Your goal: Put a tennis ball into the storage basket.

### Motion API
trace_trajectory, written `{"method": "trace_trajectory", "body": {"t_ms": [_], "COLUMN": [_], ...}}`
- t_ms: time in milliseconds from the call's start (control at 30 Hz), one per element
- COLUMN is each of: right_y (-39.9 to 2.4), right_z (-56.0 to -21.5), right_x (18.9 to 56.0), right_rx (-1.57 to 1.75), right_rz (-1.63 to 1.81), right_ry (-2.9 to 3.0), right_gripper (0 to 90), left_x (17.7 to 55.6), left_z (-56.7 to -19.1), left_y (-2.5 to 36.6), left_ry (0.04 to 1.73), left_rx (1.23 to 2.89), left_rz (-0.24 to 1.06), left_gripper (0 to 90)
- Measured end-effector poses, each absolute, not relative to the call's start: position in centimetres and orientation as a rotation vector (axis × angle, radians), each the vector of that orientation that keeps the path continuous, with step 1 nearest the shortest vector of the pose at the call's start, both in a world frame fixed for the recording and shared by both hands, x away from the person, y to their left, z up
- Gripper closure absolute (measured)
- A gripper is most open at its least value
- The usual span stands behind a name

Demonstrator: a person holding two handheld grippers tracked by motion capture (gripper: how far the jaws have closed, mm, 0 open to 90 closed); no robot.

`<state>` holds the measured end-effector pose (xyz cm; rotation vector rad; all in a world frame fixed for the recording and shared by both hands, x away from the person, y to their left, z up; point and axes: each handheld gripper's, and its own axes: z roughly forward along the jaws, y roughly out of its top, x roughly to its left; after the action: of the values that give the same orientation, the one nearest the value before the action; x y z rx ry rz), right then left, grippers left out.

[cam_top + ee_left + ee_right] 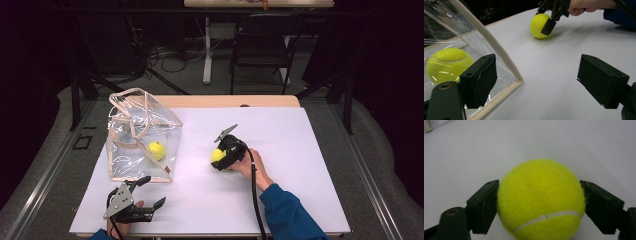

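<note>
The right gripper sits a little right of the middle of the white worktop, its jaws closed onto a yellow tennis ball; in the right gripper view both black pads press the ball's two sides, and the felt bulges slightly against them. In the left gripper view the ball rests on the sheet while one pad covers part of its near side. All round this ball the surface is bare: open white sheet runs to the right edge and to the near edge, and a wide strip lies free between the ball and the clear plastic bag to its left. The bag stands on the left half of the worktop, its cream-trimmed rim open at the top and its near bottom corner well in from the near edge. A second tennis ball lies inside it against the right wall, seen through the plastic. The left gripper rests at the near left, just beside the near edge, its jaws spread wide with nothing between them; one pad lies close to the bag's trimmed corner, the other over bare sheet. Beyond the far edge a strip of wooden tabletop shows, and farther off a dark chair stands on the floor.
</note>
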<state>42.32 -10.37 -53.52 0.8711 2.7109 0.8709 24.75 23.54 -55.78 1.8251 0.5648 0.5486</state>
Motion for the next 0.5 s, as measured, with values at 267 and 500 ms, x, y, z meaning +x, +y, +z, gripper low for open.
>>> {"method": "trace_trajectory", "body": {"t_ms": [267, 500], "right_y": [-10.36, -10.37], "right_z": [-53.79, -53.68], "right_x": [42.48, 42.41], "right_rx": [0.894, 0.89], "right_rz": [0.876, 0.867], "right_ry": [2.731, 2.737], "right_gripper": [25.2, 26.0], "left_x": [24.7, 24.77], "left_z": [-55.82, -55.86], "left_y": [23.56, 23.53], "left_ry": [0.565, 0.569], "left_rx": [1.827, 1.821], "left_rz": [0.547, 0.549], "left_gripper": [15.8, 15.8]}}
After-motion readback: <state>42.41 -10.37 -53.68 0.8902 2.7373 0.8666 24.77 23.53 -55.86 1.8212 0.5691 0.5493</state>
